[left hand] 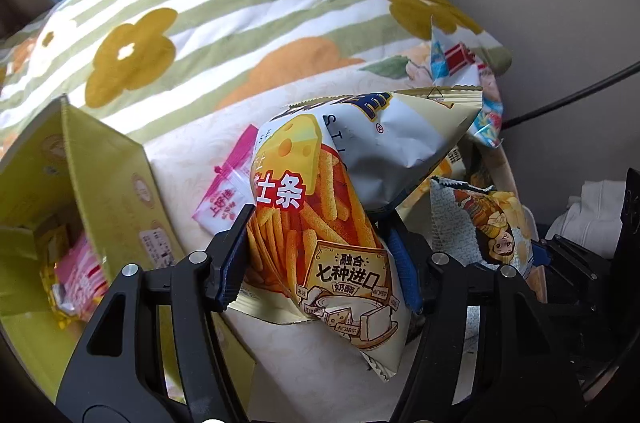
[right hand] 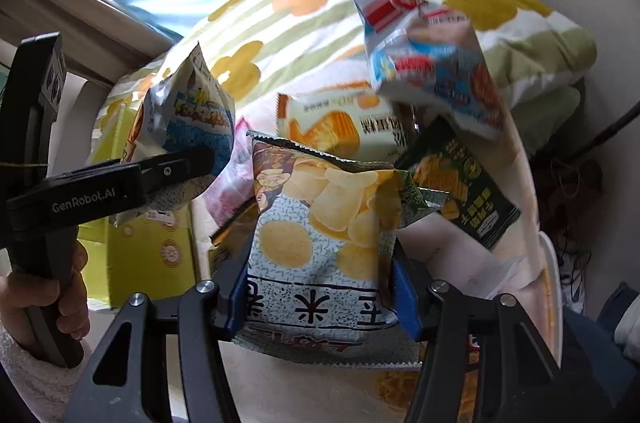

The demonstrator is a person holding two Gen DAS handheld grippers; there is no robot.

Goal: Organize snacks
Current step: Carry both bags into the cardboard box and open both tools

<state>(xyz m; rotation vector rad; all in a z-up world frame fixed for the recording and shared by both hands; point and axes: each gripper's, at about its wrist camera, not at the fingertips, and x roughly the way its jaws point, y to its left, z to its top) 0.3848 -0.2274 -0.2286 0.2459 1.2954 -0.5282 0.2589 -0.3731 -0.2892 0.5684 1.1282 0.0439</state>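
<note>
Left gripper (left hand: 320, 255) was clamped on the cheese-stick bag (left hand: 320, 207), pads pressing both sides of its lower half; the bag hung clear above the pale bed surface (left hand: 180, 159). Its long axis ran up and away from the gripper, top seal tilted toward the right, bottom seal nearest the camera.

Right gripper (right hand: 320, 283) was closed on the potato-chip bag (right hand: 320, 235), lying in the snack pile, long axis straight ahead, printed top pointing away.

Risks, as judged: both bags are air-filled and slick, so a squeeze could let either slide out or crush the contents. The open yellow box (left hand: 104, 183) is narrow and already holds packets; the crumpled upper part of the cheese-stick bag could catch on its wall. The blue-and-red bag (right hand: 432, 63) sat high on the pile and could tumble if the potato-chip bag is pulled.
</note>
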